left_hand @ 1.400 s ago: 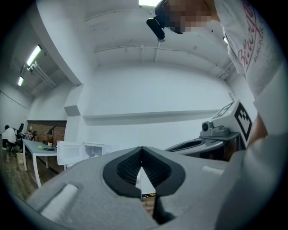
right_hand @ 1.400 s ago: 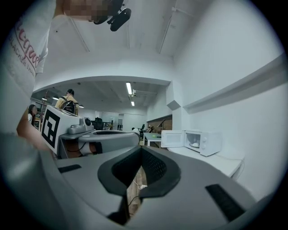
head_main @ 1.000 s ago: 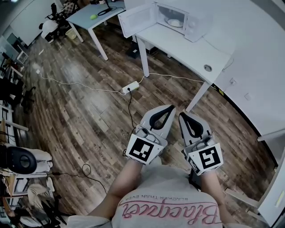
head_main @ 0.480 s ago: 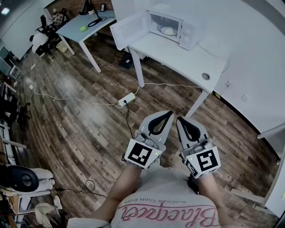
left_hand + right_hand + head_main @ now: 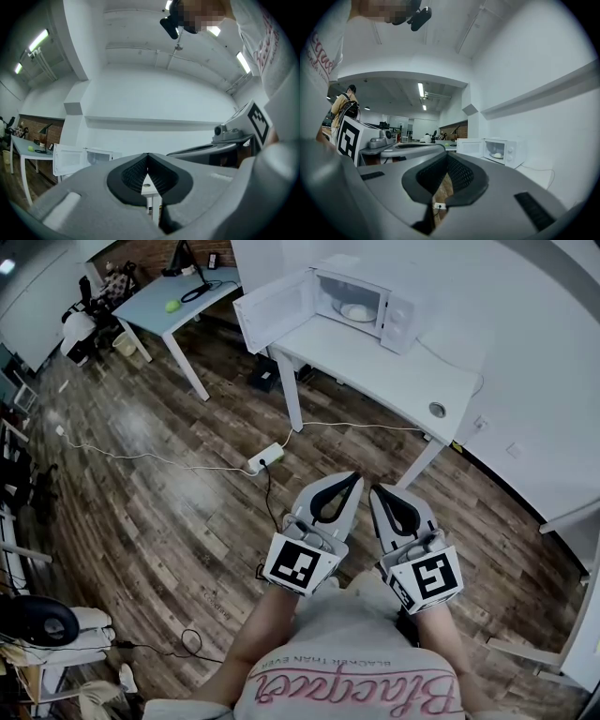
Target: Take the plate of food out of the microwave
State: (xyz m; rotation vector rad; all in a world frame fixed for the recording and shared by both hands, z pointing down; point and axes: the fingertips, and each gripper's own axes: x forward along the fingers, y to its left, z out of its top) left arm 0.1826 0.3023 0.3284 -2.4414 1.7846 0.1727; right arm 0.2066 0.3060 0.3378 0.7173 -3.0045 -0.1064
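Note:
The white microwave (image 5: 403, 307) stands at the far end of a white table (image 5: 394, 367), its door (image 5: 270, 311) swung open to the left. Inside it lies a plate of pale food (image 5: 357, 311), which the right gripper view shows small and distant as the plate (image 5: 498, 155). My left gripper (image 5: 353, 477) and right gripper (image 5: 376, 490) are side by side close to my body, over the wooden floor and far short of the table. Both are shut with nothing between their fingers. The left gripper (image 5: 148, 155) points toward the table leg; the right gripper (image 5: 447, 155) points at the floor.
A power strip (image 5: 265, 457) with trailing cables lies on the floor between me and the table. The tabletop has a cable hole (image 5: 437, 410). A second table (image 5: 178, 285) with a green ball (image 5: 172, 306) stands back left, with office chairs beyond. A white wall runs along the right.
The table and microwave have slid slightly down and left in the head view. Both grippers stay shut and together in front of my body.

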